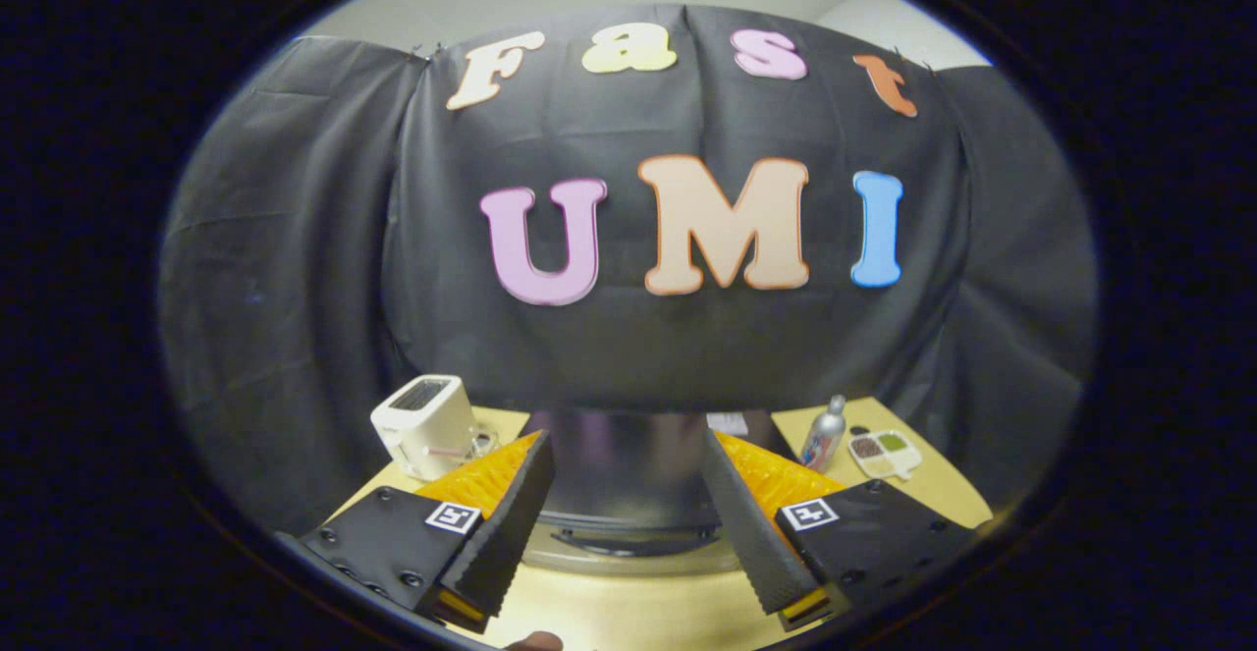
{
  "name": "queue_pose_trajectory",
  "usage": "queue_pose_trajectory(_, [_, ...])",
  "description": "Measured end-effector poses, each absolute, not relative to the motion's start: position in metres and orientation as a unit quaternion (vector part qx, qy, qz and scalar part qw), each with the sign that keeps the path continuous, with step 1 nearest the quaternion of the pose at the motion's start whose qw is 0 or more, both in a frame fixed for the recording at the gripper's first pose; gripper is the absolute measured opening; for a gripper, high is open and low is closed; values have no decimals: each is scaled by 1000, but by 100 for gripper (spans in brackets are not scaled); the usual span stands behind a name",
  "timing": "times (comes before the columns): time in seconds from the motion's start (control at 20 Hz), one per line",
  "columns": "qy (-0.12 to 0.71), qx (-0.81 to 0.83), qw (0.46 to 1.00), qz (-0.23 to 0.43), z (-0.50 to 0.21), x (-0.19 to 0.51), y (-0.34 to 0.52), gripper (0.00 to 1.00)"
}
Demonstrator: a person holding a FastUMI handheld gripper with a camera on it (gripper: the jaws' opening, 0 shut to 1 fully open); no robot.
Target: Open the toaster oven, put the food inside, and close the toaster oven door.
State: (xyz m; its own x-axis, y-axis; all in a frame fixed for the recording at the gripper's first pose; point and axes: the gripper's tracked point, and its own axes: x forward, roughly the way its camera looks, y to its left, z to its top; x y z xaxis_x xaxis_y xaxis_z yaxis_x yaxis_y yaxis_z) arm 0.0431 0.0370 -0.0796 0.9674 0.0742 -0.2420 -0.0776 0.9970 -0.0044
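Toaster oven (633,479) stands on the yellow table (628,612), just ahead of the gripper (628,533) and framed between its two fingers; its dark top and curved front handle are visible. Gripper fingers are spread wide apart, gripping nothing. White toaster (424,425) sits beyond the left finger. Silver bottle (823,432) and a small sectioned dish (886,454) lie beyond the right finger, near each other.

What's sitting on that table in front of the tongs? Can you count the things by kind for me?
Appliances: 2, the toaster oven between the open tongs and a white toaster.
Bottles: 1, a silver bottle.
Trays: 1, a small sectioned tray.
Total: 4
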Motion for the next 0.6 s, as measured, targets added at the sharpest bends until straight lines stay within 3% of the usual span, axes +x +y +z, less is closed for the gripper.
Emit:
queue_pose_trajectory(0.25, [71, -10, 996, 57, 0, 66, 58, 95])
queue_pose_trajectory(0.6, [44, -11, 997, 66, 38, 74, 66, 95])
